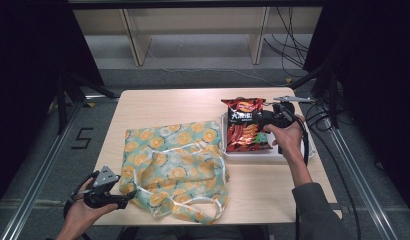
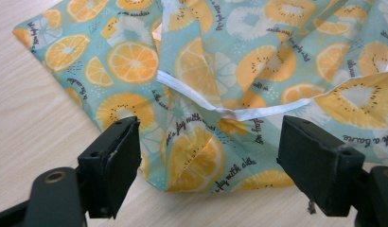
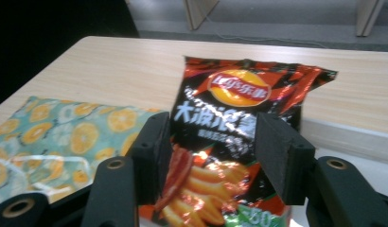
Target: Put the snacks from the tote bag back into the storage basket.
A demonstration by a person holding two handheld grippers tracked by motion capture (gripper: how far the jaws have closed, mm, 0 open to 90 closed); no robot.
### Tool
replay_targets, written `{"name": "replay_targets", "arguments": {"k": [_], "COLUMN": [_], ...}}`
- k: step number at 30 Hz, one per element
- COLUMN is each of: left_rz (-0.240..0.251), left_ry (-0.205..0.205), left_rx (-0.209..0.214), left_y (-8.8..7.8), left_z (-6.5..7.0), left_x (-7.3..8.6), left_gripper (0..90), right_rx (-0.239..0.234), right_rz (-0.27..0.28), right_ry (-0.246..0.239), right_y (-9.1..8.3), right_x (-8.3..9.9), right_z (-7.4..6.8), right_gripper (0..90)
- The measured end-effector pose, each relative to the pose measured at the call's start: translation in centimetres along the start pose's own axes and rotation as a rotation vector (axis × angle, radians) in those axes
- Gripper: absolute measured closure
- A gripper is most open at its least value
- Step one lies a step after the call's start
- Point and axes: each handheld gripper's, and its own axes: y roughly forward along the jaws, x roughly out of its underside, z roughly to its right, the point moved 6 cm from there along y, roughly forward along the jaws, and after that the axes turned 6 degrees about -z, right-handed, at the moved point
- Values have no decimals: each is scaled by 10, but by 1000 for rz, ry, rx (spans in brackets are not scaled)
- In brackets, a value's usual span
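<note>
While my left claw [image 1: 124, 198] rests low at the near left corner of the tabletop [image 1: 163, 102], its jaws stand spread wide, with nothing between them but air and the cloth beneath. In the left gripper view the fruit-print bag [image 2: 239, 71] lies flat and rumpled under the claw [image 2: 208, 156]: pale teal fabric covered in orange slices and kiwi halves, with lines of small script. A white ribbon handle [image 2: 249, 112] crosses the folds just ahead of the jaw tips, and a creased corner of the fabric points toward me between the two jaws. From the high view the bag [image 1: 173, 160] spreads over the middle and left of the tabletop, its near edge reaching almost to the table's front edge, where a loop of the white handle [image 1: 213, 207] curls.

My right hand [image 1: 288, 137] holds the right claw [image 1: 258, 122] over the far right part of the tabletop. There a red and black bag of chips [image 1: 248, 131] lies in a shallow white tray [image 1: 253, 153], just beside the right edge of the fruit-print bag. In the right gripper view the chip bag [image 3: 239, 109] stands between my two jaws, which sit at either side of it, the claw [image 3: 208, 151] partly spread; I cannot tell whether the pads actually press its sides. The bag's top edge is crinkled, a round yellow and red logo sits near the top, and pictured ridged chips show lower down.
</note>
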Motion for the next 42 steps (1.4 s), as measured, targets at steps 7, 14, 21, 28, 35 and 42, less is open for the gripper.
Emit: {"name": "replay_targets", "arguments": {"k": [7,14,21,28,35,42], "left_rz": [0,13,25,28,30,29], "left_ry": [-4,-6,-9,-16,-21,-26], "left_rx": [2,0,2,1,3,0], "left_y": [-1,-2,-3,-5,-5,-6], "left_z": [1,0,0,0,1,1], "left_x": [0,-1,-2,-3,-3,-3], "left_gripper": [215,215,215,212,212,210], "right_rx": [-23,-49,-50,-72,-83,-106], "right_rz": [28,22,19,-13,-19,-14], "right_ry": [-73,-106,-143,-109,-144,-126], "right_y": [-8,-12,-14,-12,-12,-14], "right_x": [5,16,24,38,47,54], "right_z": [-12,-29,-36,-41,-43,-54], "right_gripper": [452,438,429,422,418,408]}}
